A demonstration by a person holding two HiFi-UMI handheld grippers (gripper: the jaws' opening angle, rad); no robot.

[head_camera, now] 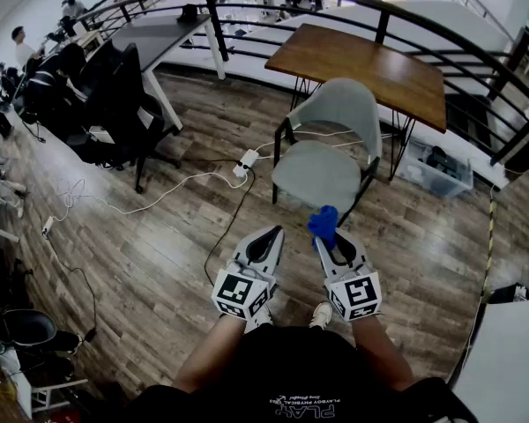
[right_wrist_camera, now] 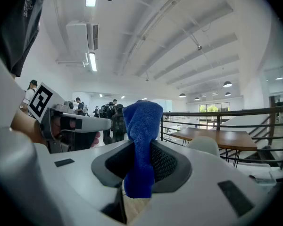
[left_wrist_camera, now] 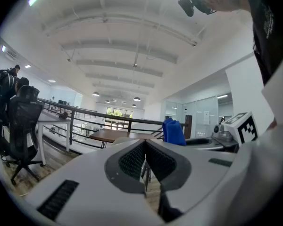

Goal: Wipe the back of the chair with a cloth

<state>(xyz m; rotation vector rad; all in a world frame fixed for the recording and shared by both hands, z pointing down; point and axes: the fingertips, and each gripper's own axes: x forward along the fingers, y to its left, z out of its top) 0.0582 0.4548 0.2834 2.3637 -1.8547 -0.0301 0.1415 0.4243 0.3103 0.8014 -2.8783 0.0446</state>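
A pale grey chair (head_camera: 328,148) with a black frame stands in front of me, its seat toward me and its curved back (head_camera: 342,102) against the wooden table (head_camera: 361,64). My right gripper (head_camera: 328,233) is shut on a blue cloth (head_camera: 323,223), which sticks up between the jaws (right_wrist_camera: 140,140). It hovers just short of the chair's front edge. My left gripper (head_camera: 266,238) is beside it, shut with nothing in it (left_wrist_camera: 145,163). The blue cloth (left_wrist_camera: 173,131) also shows to the right in the left gripper view.
Black office chairs (head_camera: 115,104) and a grey desk (head_camera: 154,38) stand to the left. A white power strip (head_camera: 245,159) and cables lie on the wood floor left of the chair. A clear bin (head_camera: 436,170) sits under the table's right. A black railing (head_camera: 335,7) runs behind.
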